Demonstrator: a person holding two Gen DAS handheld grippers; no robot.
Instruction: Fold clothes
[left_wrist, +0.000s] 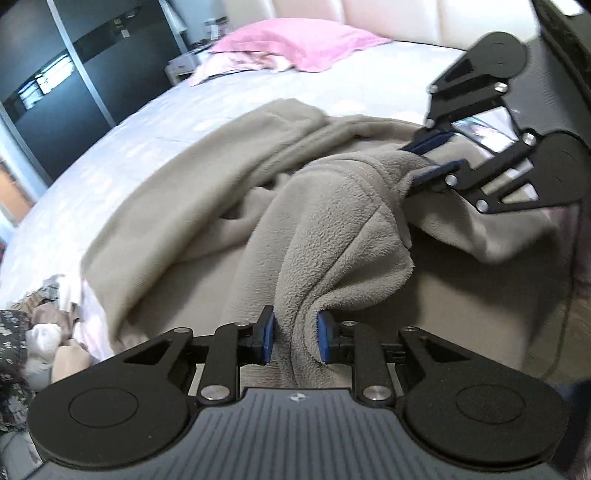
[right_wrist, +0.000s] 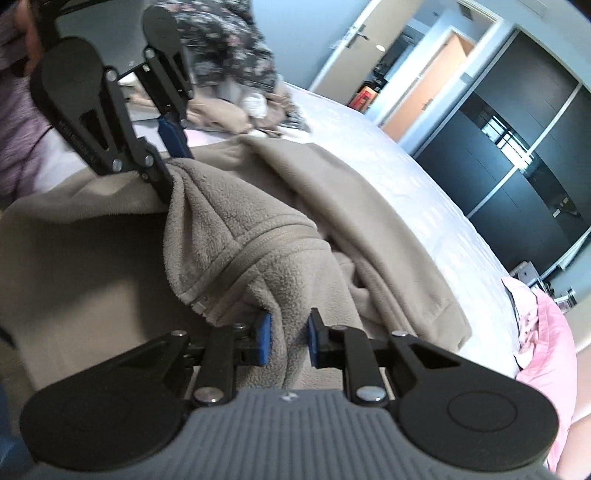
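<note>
Fleece bunches between both your tongs: the left tongs (left_wrist: 295, 338) and right tongs (right_wrist: 289, 338) are each clamped on the beige fleece garment (left_wrist: 332, 229), lifted off the bed (left_wrist: 147, 122). You're at the pick-up step, I judge; next, carry the held edge across and lay it flat over the part spread mid-bed.

A pink pillow (left_wrist: 303, 44) lies at the head of a bed with a white sheet (left_wrist: 155, 133), a dark wardrobe (right_wrist: 517, 155) stands beside it, and a wooden door (right_wrist: 424, 88) shows past the foot.
</note>
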